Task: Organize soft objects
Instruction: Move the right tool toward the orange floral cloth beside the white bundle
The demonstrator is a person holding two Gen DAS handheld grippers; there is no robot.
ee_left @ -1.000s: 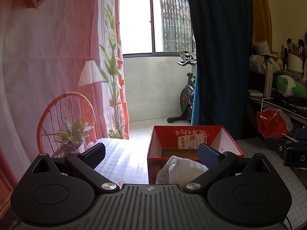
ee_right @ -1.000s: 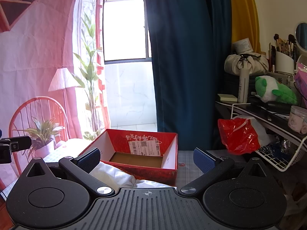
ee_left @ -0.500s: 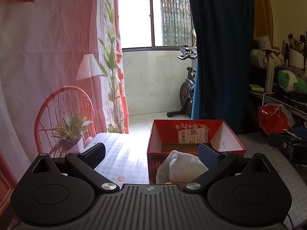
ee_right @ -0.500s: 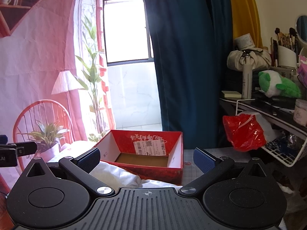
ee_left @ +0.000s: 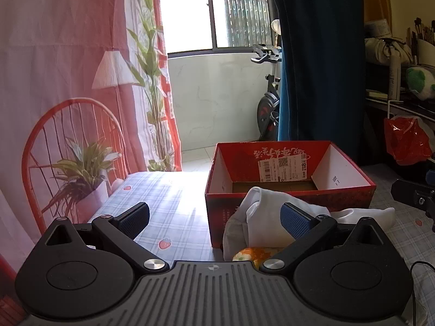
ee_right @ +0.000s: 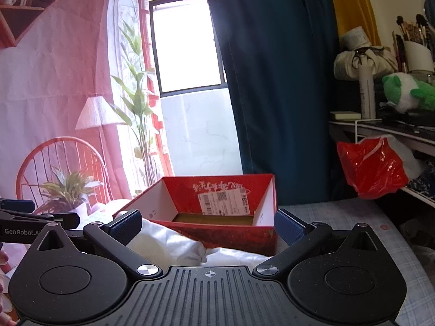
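Your left gripper (ee_left: 214,217): fingers (ee_left: 134,216) spread wide, nothing gripped. R pad sits over the white cloth (ee_left: 267,212), contact can't be judged from this view. Your right gripper (ee_right: 208,226): fingers (ee_right: 126,224) also spread wide, empty, held above the same cloth (ee_right: 168,241).

Cloth = crumpled heap on the bench (ee_left: 174,209), pressed against the near wall of the red box (ee_left: 288,171), outside it. One end trails off to the R along the box front. An orange patterned item (ee_left: 252,254) pokes out from under the cloth, near edge; can't tell what it is.

Box open on top, shipping label (ee_right: 223,202) stuck on inner far wall, no soft items visible inside. Bench cover = blue check w/ strawberries. Red plastic bag (ee_right: 372,167) hangs well off to the R, by the shelf.
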